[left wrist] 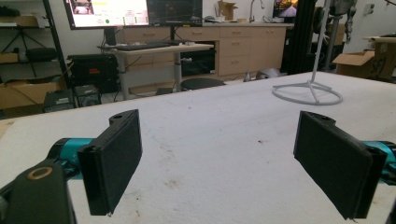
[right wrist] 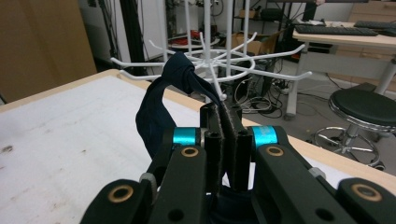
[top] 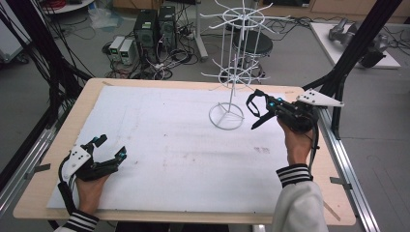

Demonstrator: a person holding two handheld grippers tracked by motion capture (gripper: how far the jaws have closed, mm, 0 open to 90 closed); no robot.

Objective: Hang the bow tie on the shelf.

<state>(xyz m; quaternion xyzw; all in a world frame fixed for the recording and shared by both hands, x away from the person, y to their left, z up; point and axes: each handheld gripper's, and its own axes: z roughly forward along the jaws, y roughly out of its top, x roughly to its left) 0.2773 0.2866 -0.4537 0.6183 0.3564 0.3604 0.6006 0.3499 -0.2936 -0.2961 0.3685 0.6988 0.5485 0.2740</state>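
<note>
We hold a dark navy cloth strip [right wrist: 161, 107] in the right gripper [right wrist: 223, 112], whose jaws are pressed together on it with no gap between the pads. In the right gripper view the strip rises out of the clamped pads as a soft, limp loop, its long axis running upward and slightly to the left, and its bunched, knotted-looking top end sits against one prong of the white wire rack [right wrist: 210, 60]. Whether the loop is already over that prong or only touches it, we cannot tell. In the high view the same strip [top: 253, 107] curves as a thin dark band off the front of the right gripper [top: 263, 113], pointing toward the rack's pole [top: 231, 72], just to the right of the rack's ring-shaped base.

The fabric looks matte and pliable, folding on itself. The rack is thin, glossy white wire: a straight upright pole, round tiers of radiating prongs with upturned tips, and a circular foot with crossed spokes standing on the table [top: 159, 140]. The table top is a flat white sheet, faintly scuffed and stained, laid on a pale wooden board.

Our left gripper [top: 110, 147] rests low at the near left corner of the sheet, well apart from the rack, its flat black rectangular pads [left wrist: 116, 154] spread wide with nothing between them.
</note>
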